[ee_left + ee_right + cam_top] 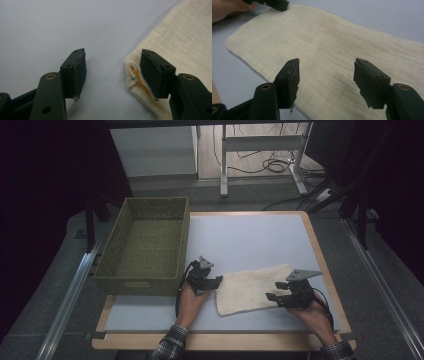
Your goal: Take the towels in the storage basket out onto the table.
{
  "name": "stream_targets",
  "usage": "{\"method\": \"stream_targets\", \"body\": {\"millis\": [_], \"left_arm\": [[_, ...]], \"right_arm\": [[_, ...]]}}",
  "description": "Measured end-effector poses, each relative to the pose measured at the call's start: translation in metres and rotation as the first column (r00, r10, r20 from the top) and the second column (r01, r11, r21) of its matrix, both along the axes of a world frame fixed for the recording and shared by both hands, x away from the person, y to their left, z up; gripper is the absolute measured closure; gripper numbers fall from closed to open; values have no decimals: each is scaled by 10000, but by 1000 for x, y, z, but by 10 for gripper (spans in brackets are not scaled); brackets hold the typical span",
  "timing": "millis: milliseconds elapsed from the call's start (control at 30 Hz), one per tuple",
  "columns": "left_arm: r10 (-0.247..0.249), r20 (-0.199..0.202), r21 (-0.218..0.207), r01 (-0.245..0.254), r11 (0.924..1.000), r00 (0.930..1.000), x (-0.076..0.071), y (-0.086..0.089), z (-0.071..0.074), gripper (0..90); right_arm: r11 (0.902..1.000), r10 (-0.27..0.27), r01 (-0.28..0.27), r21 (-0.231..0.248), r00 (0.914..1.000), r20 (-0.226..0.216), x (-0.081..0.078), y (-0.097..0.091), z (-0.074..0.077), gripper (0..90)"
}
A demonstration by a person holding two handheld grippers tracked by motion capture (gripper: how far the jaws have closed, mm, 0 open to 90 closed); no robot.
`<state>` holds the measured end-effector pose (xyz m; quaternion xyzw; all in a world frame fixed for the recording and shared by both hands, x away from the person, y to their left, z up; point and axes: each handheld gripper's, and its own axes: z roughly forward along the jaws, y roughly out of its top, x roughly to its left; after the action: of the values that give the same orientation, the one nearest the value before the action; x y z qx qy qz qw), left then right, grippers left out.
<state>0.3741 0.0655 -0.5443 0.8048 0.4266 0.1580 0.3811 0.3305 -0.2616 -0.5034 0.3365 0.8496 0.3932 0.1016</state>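
No text, label, brand, number or sign is showing legibly anywhere; the small orange tag on the cream woven cloth's (180, 37) corner is carrying nothing readable.

Left gripper (218, 281) and right gripper (270, 298) — jaws apart, nothing clamped.

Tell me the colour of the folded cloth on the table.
Cream folded cloth; clearest in the right gripper view.

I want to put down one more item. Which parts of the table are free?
Free: the mat behind the cloth, right of the basket, and the front strip under the cloth. The basket's inside is empty too. Crowded: the cloth's two ends, where the left gripper and right gripper sit.
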Motion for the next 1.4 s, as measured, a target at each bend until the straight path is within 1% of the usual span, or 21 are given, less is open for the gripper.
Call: {"method": "stream_targets", "body": {"millis": [67,100,133,200,233,267,333,367,433,467,533,733,800,833,933,1033,1067,1133,1267,1333,1400], "left_arm": [[-4,-7,-1,4,10000,10000,0,0,0,381],[0,-6,-2,0,10000,10000,0,0,0,381],[-2,-9,2,2,10000,10000,0,0,0,381],[1,-8,-1,-1,10000,10000,0,0,0,381],[1,-21,28,-1,10000,10000,0,0,0,381],[1,-21,28,-1,10000,10000,0,0,0,381],[-32,-16,57,33,10000,10000,0,1,0,381],[-21,-13,28,21,10000,10000,0,0,0,381],[-30,-16,50,30,10000,10000,0,0,0,381],[-35,-17,66,35,10000,10000,0,1,0,381],[-29,-21,57,30,10000,10000,0,1,0,381],[-15,-23,60,15,10000,10000,0,0,0,382],[-4,-27,69,4,10000,10000,0,1,0,383],[-4,-27,69,4,10000,10000,0,1,0,383],[-17,-27,76,17,10000,10000,0,1,0,384],[-9,-11,39,9,10000,10000,0,1,0,385],[-6,-11,36,6,10000,10000,0,1,0,385],[-3,-13,35,3,10000,10000,0,1,0,385],[0,-17,38,0,10000,10000,0,1,0,389],[13,-11,45,-13,10000,10000,0,1,0,400],[13,19,41,-13,10000,10000,0,1,0,411]], "right_arm": [[9999,106,-106,2,9999,-44,-2,5,-1,380],[9993,385,-385,-7,9992,-91,-4,14,-2,385],[9993,385,-385,-7,9992,-91,-4,14,-2,385],[9980,627,-628,-35,9980,-106,-7,24,-3,386],[9965,820,-821,-122,9965,-135,-9,33,-4,386],[9965,820,-821,-122,9965,-135,-9,33,-4,386],[9946,1020,-1023,-155,9947,-141,-11,42,-6,410],[9922,1239,-1241,-97,9921,-181,-13,52,-7,426],[9905,1366,-1369,-115,9904,-195,-14,57,-8,436],[9870,1602,-1604,-58,9867,-271,-17,67,-10,447],[9851,1717,-1719,-52,9847,-289,-19,72,-11,456],[9693,2457,-2458,14,9688,-321,-27,103,-13,501],[9586,2844,-2848,-57,9580,-368,-30,119,-14,517],[9586,2844,-2848,-57,9580,-368,-30,119,-14,517],[9499,3107,-3116,-246,9498,-370,-34,135,-18,526],[9452,3233,-3247,-356,9455,-396,-35,147,-21,535],[9439,3255,-3271,-440,9447,-403,-35,150,-23,540],[9469,3087,-3093,-874,9509,-207,-36,156,-25,569],[9481,2909,-2838,-1436,9563,310,-38,157,-26,712],[9520,2782,-2711,-1420,9600,328,-39,155,-26,787],[9558,2698,-2653,-1269,9627,198,-36,153,-26,822]]}}
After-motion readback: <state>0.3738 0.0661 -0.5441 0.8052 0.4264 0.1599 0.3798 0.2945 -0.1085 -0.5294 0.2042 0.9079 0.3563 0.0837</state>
